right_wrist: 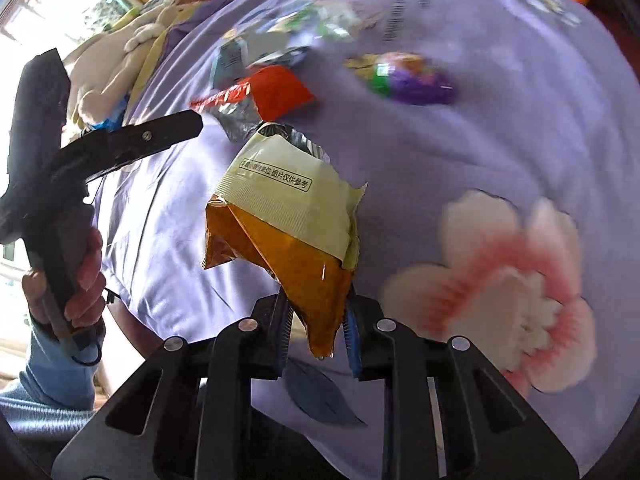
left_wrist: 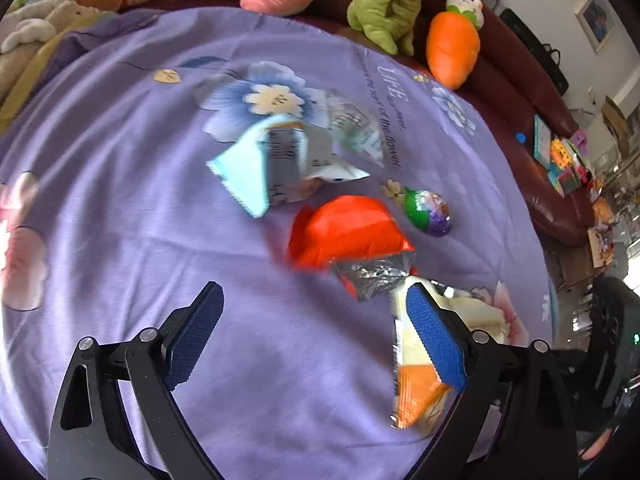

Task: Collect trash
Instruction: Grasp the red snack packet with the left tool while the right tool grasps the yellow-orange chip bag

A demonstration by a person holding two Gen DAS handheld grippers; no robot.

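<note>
1. Setting was judged a home living room.
2. A dark red leather sofa [left_wrist: 536, 120] was seen, draped with a purple floral sheet [left_wrist: 120, 160].
3. Plush toys [left_wrist: 452, 48] and a framed picture [left_wrist: 596, 20] were noted.

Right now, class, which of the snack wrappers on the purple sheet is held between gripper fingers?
The yellow-and-orange wrapper; the right gripper pinches its orange end. The red wrapper lies untouched.

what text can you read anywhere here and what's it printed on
"图片仅供参考" ends a boxed line on the yellow snack wrapper held in the right gripper; its first characters are too small to read.
"LIFE" and "of the flower" on the purple bedsheet; the rest is blurred.
Print on the pale blue wrapper: blurred, unreadable.
</note>
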